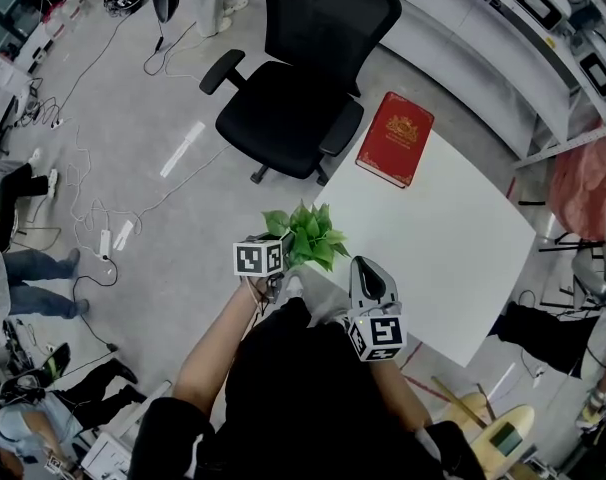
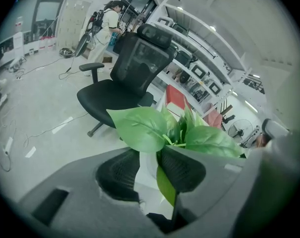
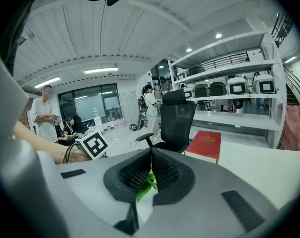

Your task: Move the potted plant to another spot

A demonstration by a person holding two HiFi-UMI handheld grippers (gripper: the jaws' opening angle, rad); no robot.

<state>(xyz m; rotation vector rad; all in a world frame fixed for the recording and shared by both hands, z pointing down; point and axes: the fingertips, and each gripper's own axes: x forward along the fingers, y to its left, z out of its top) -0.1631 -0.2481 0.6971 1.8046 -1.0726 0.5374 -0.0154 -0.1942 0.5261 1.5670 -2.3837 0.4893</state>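
A small potted plant [image 1: 305, 233] with broad green leaves stands at the near left corner of the white table [image 1: 453, 238]. My left gripper [image 1: 286, 264] is at the plant's left side. In the left gripper view its jaws stand apart, with the white pot [image 2: 146, 163] and a hanging leaf in the gap and the pads clear of them; the leaves [image 2: 145, 128] spread just above. My right gripper [image 1: 369, 271] hovers over the table edge to the plant's right. Its jaws [image 3: 151, 155] meet at the tips with nothing held, and a green leaf [image 3: 145, 186] shows behind them.
A red book [image 1: 395, 138] lies at the table's far corner. A black office chair [image 1: 303, 88] stands on the floor just beyond the table. Cables and power strips lie across the floor at the left. Shelving runs along the right side, and people stand and sit farther off.
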